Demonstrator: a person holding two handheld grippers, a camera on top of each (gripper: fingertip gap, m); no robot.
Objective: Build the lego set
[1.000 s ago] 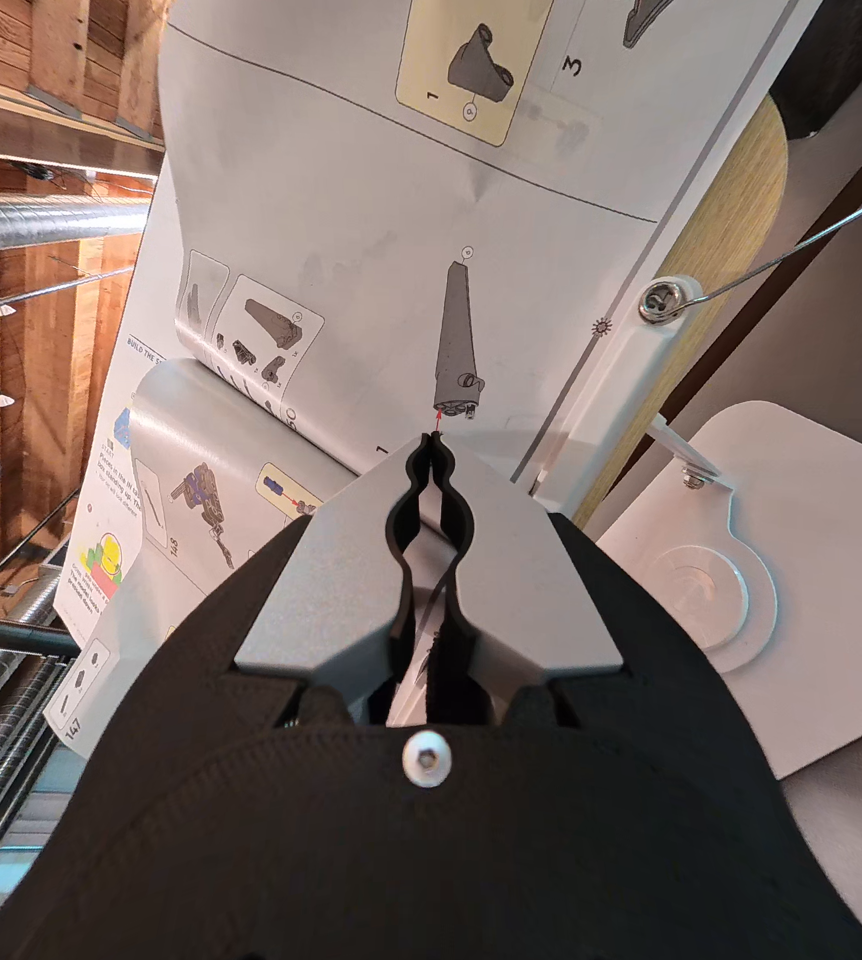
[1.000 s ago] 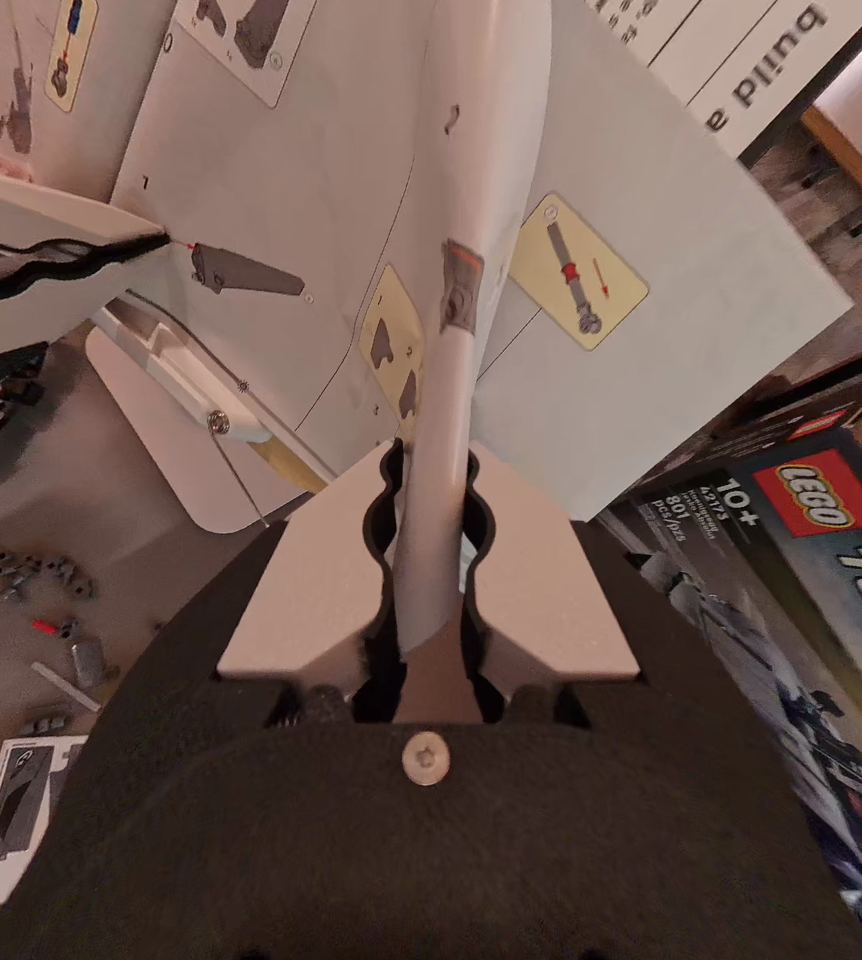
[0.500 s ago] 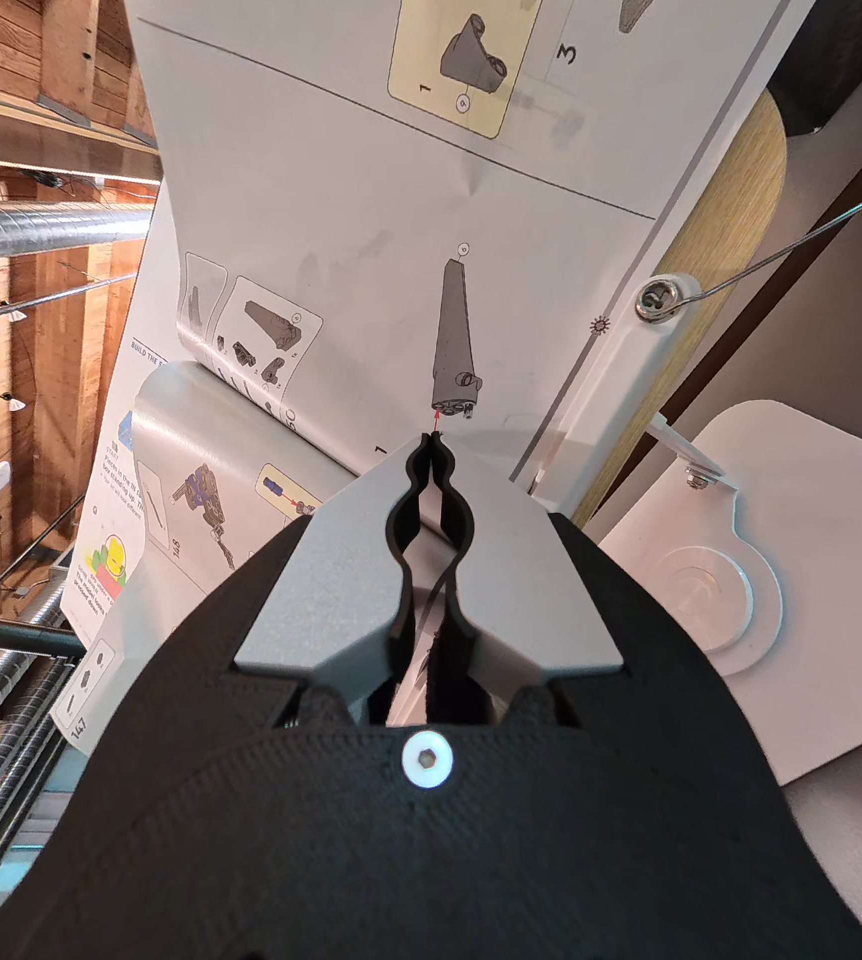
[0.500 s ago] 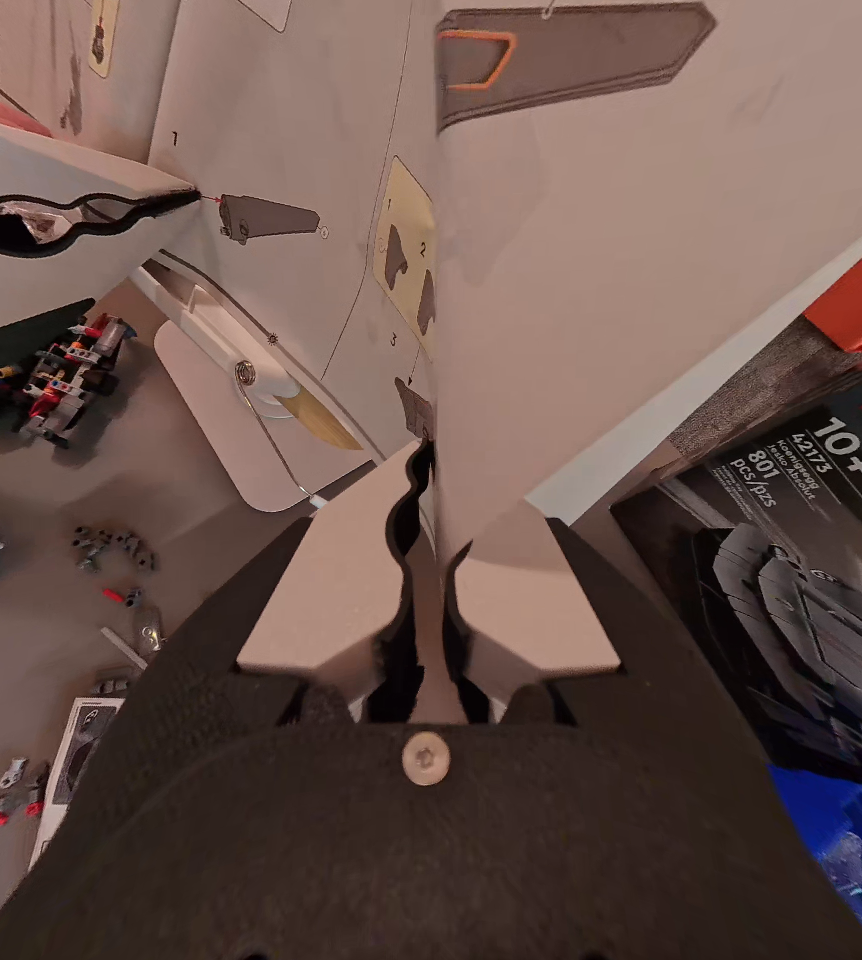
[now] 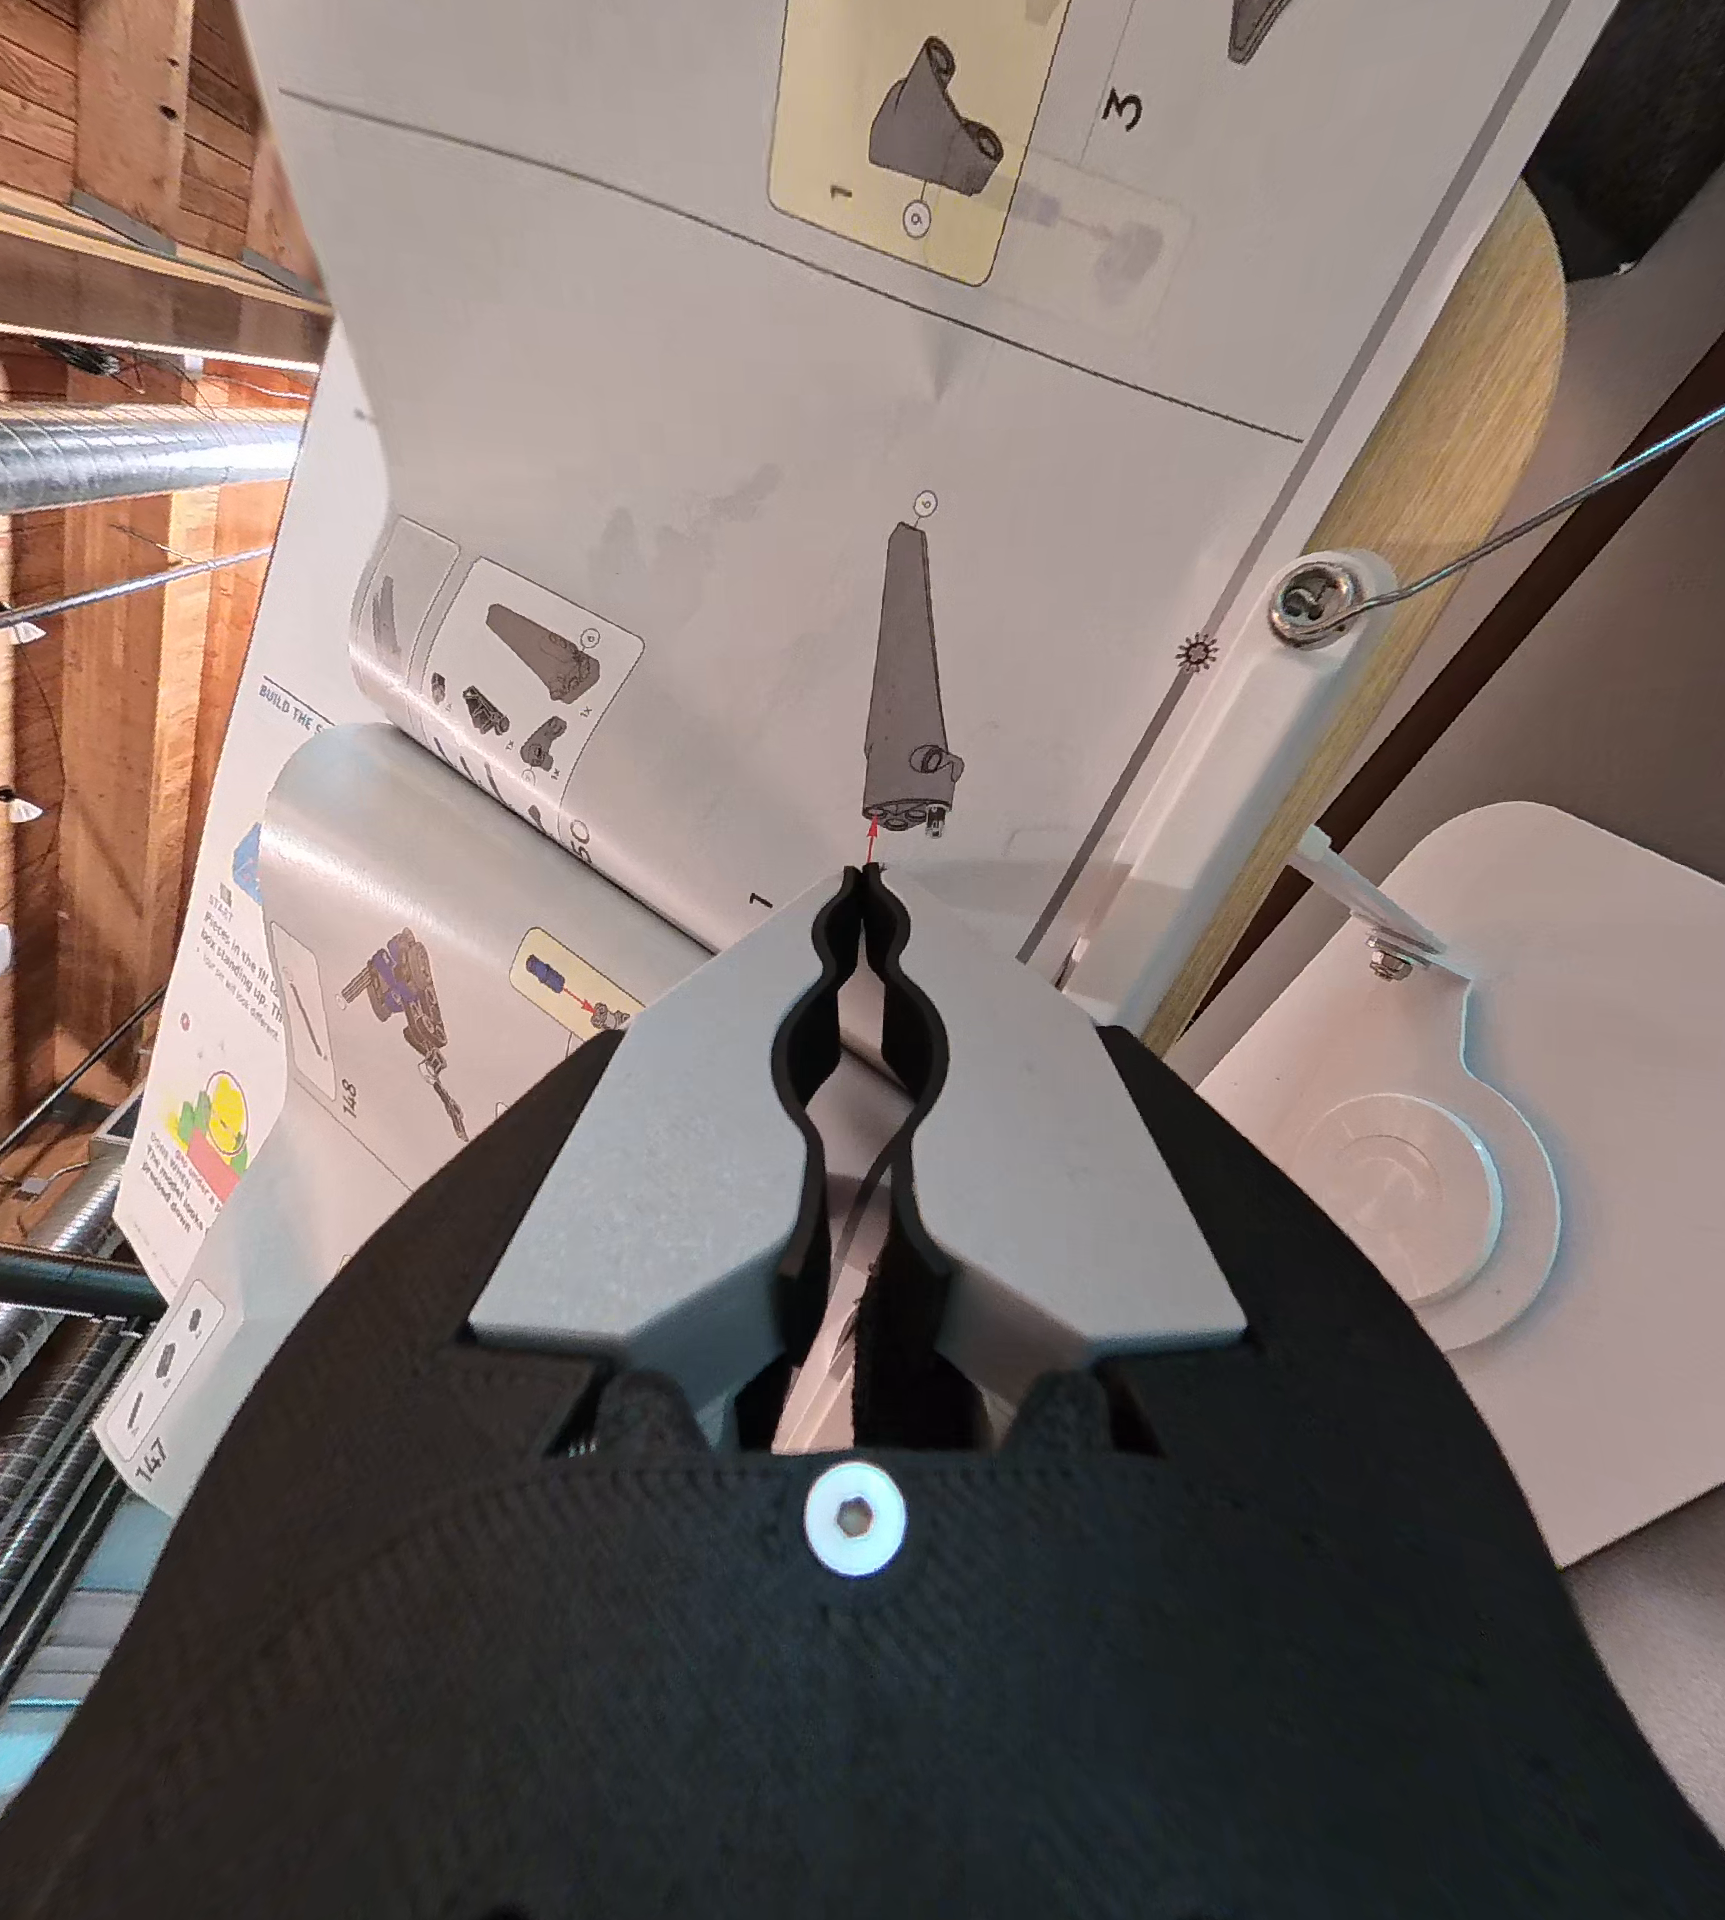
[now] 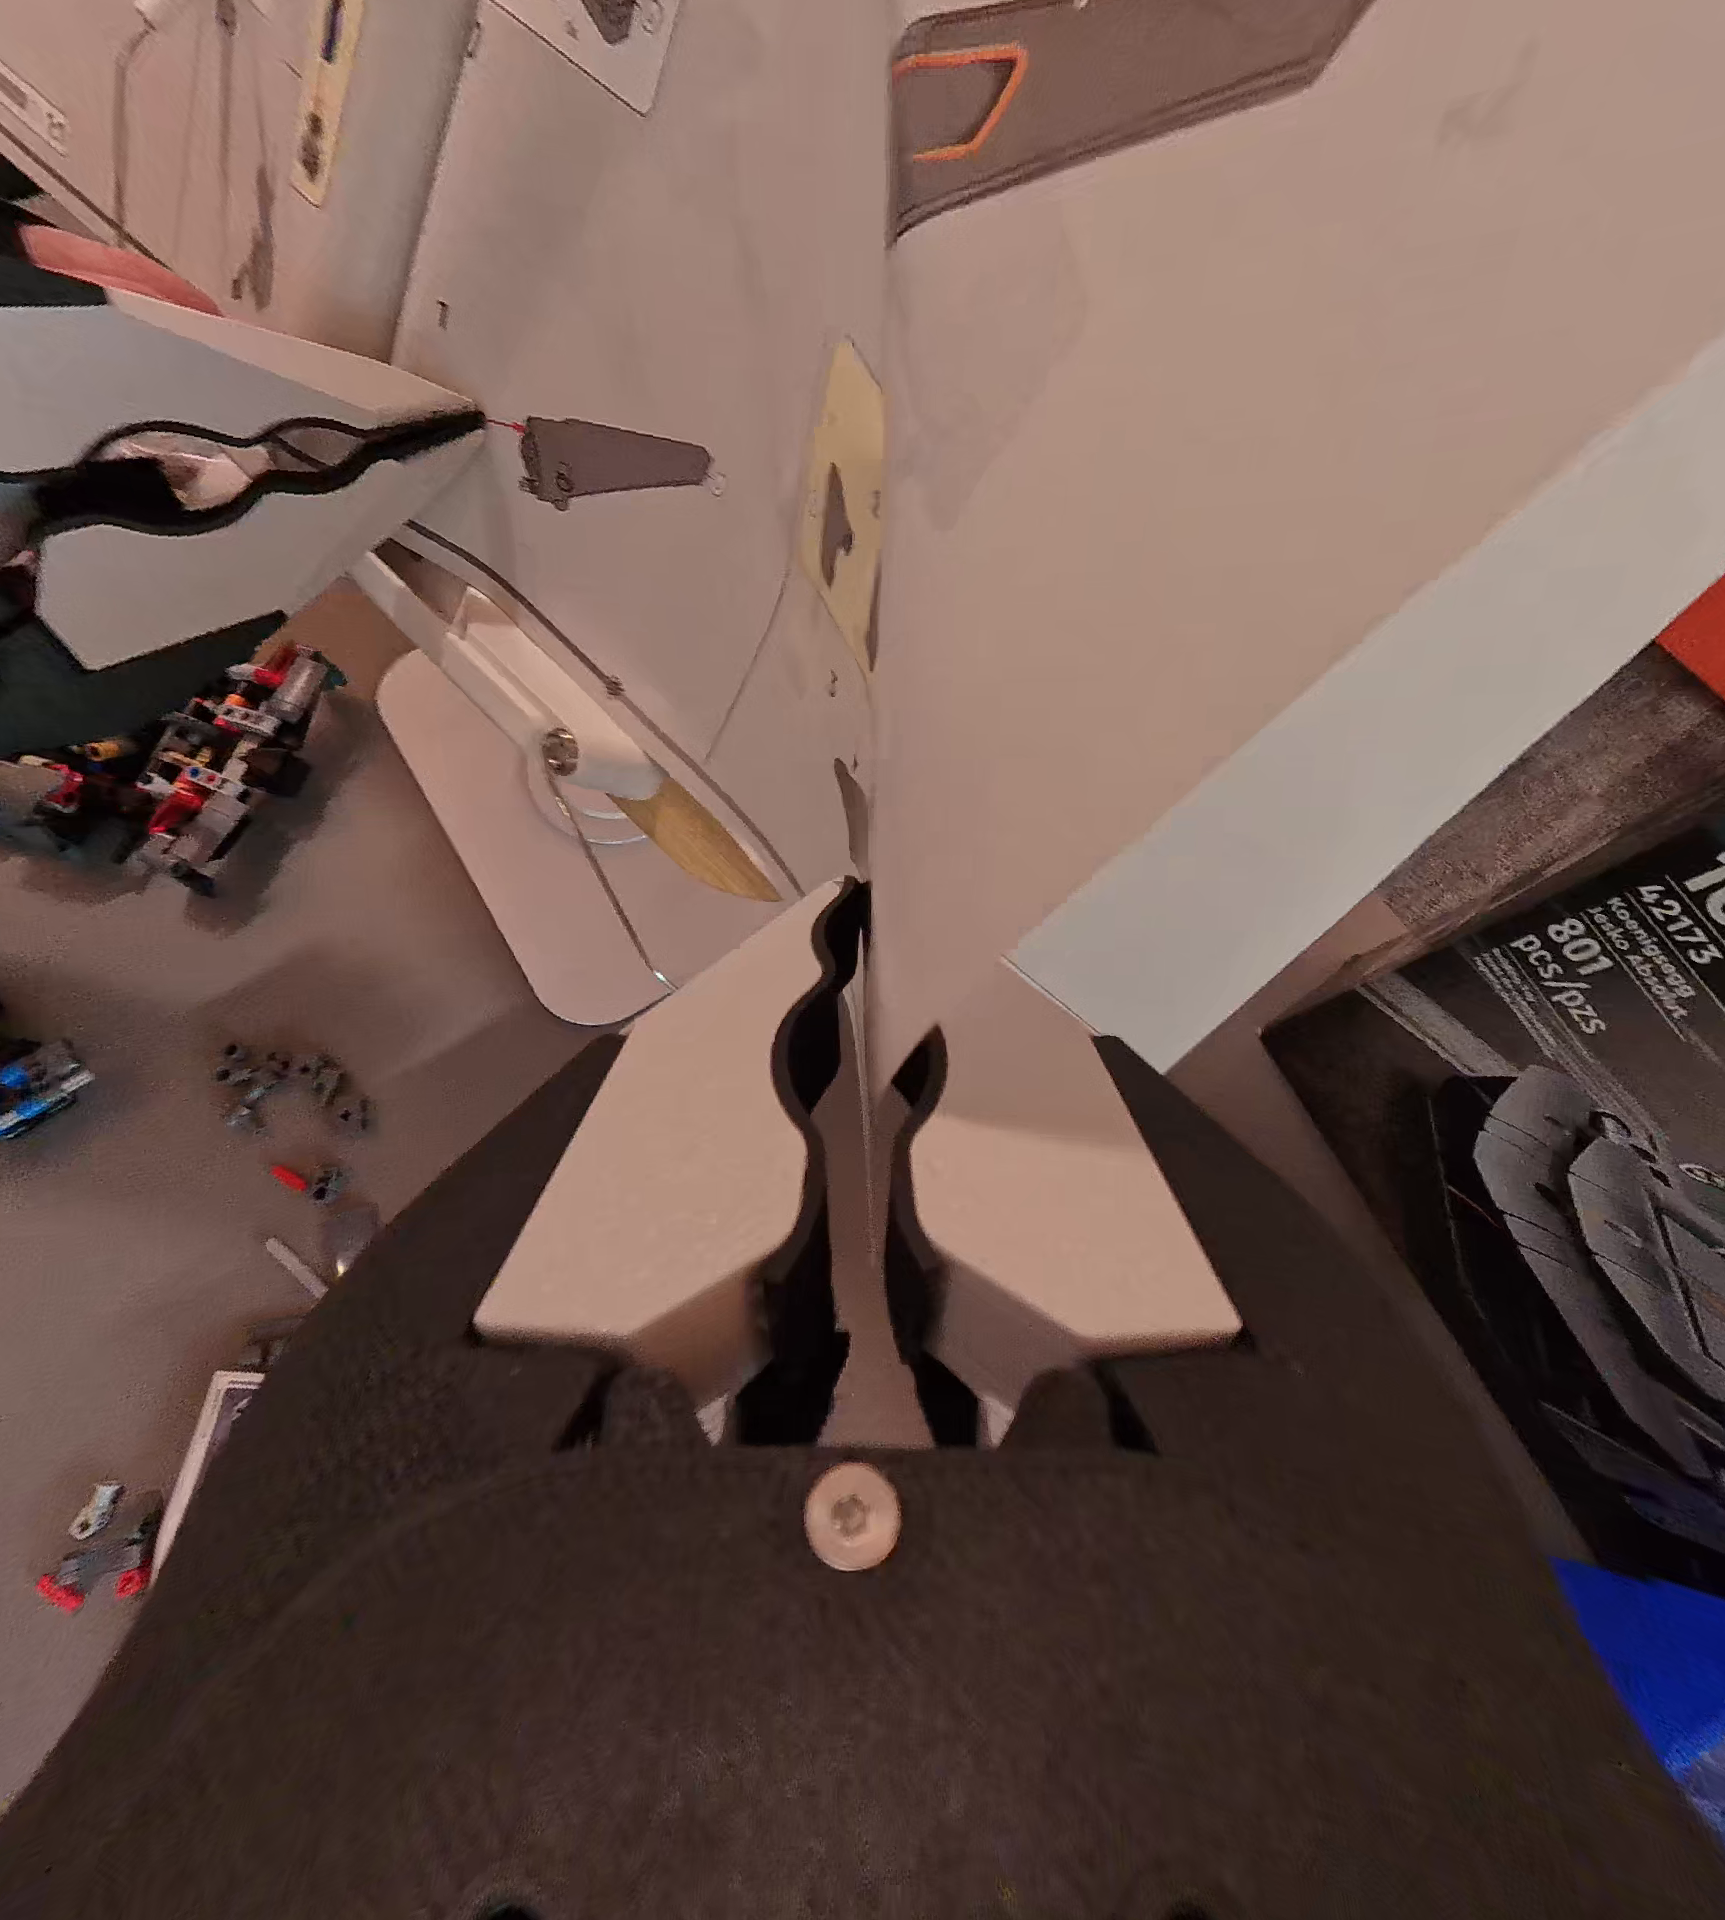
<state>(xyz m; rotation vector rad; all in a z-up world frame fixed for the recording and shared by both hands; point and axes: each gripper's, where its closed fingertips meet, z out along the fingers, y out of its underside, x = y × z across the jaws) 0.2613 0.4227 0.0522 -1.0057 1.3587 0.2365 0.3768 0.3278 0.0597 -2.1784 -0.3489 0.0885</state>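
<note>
The open instruction booklet [image 5: 733, 436] stands on a white stand [image 5: 1284, 727] with wire page holders. My left gripper [image 5: 863, 878] is shut, its tips pinching the lower edge of the left-hand page just below a drawing of a grey tapered part. It also shows in the right wrist view [image 6: 468, 424]. My right gripper [image 6: 858, 894] is shut on the edge of a lifted page [image 6: 1201, 520], which stands edge-on between the fingers. A partly built Lego model [image 6: 214, 758] lies on the grey table beyond the stand.
The stand's white base plate [image 5: 1523, 1039] sits to the right of my left gripper. A small blue assembly [image 6: 1, 1101] and loose grey parts [image 6: 286, 1081] lie on the table. The dark Lego box [image 6: 1585, 1143] and a blue bag [image 6: 1720, 1714] are at the right.
My right gripper has closed on the page and swung it over, from a rolled fold to a flat sheet held edge-on. My left gripper stays shut on the page edge, almost still.
</note>
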